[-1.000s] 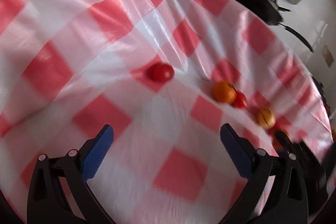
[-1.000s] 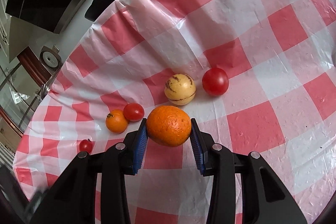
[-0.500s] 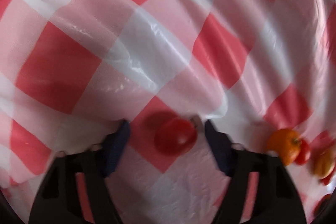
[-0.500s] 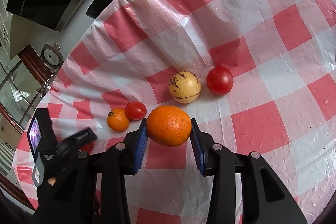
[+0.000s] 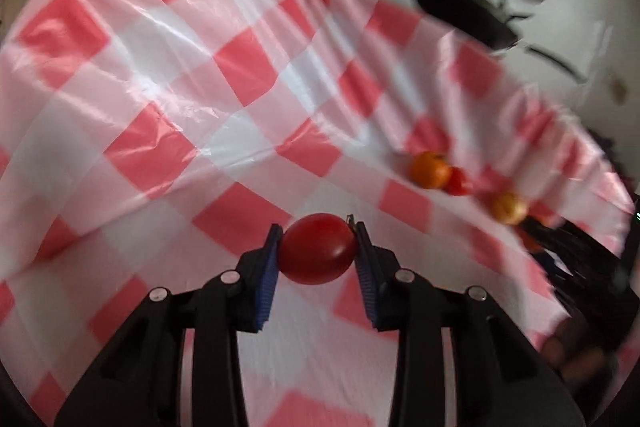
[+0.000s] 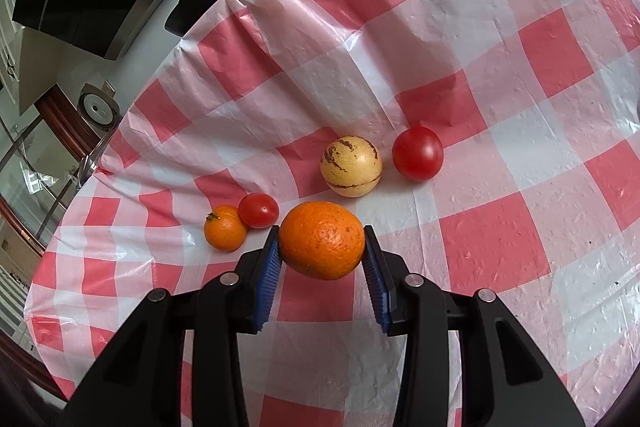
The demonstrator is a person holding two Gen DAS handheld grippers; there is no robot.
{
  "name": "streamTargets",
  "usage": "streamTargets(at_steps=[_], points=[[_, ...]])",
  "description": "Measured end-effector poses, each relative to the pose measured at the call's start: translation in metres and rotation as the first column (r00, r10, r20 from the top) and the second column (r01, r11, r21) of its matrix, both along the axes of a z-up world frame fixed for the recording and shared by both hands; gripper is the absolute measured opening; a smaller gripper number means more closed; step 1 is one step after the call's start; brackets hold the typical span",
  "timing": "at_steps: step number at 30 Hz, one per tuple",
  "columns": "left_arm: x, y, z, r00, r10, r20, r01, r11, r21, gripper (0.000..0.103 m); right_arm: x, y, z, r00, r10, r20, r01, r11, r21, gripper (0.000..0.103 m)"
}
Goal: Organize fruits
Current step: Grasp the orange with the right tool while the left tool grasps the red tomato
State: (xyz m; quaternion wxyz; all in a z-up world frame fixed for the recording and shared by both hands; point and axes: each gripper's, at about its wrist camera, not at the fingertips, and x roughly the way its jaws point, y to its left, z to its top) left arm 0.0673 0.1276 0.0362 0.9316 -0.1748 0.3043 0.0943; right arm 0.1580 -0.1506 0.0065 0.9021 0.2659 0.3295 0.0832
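Left wrist view: left gripper, jaws just closed, clamps small red tomato; right gripper grips large round orange; both not yet placed beside row of four fruits.

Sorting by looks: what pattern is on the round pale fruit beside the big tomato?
Pale yellow fruit with dark brown streaks; clearest in the right wrist view.

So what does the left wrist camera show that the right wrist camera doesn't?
Only the left wrist view shows the left gripper, whose jaws have just been closing, clamped on a small red tomato.

Only the right wrist view shows the right gripper clamped on the large orange, and a bigger red tomato right of the striped yellow fruit.

Both show the checked tablecloth, the small mandarin touching a cherry tomato, the striped yellow fruit and the black pan.
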Motion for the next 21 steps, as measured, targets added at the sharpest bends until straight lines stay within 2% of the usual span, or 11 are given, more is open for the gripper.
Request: streamTargets(at_steps=[4, 8, 12, 17, 21], points=[[-0.024, -0.022, 0.004, 0.996, -0.068, 0.062, 0.069, 0.998, -0.011, 0.036, 0.0, 0.0, 0.0, 1.0, 0.001, 0.001, -0.001, 1.0, 0.0, 0.04], [-0.019, -0.028, 0.007, 0.99, -0.108, 0.089, 0.112, 0.993, -0.04, 0.036, 0.0, 0.001, -0.001, 1.0, 0.005, -0.001, -0.005, 1.0, -0.003, 0.04], [-0.018, -0.019, 0.006, 0.988, -0.133, 0.08, 0.143, 0.981, -0.13, 0.036, 0.001, 0.0, -0.001, 1.0, 0.011, 0.001, -0.011, 1.0, 0.0, 0.04], [-0.019, -0.019, 0.006, 0.987, -0.134, 0.083, 0.145, 0.98, -0.139, 0.036, 0.0, -0.002, -0.001, 1.0, 0.019, 0.003, -0.019, 1.0, 0.013, 0.04], [-0.016, -0.021, 0.003, 0.989, -0.139, 0.058, 0.146, 0.981, -0.13, 0.036, 0.0, -0.001, 0.0, 0.999, 0.038, 0.006, -0.038, 0.999, 0.021, 0.04]])
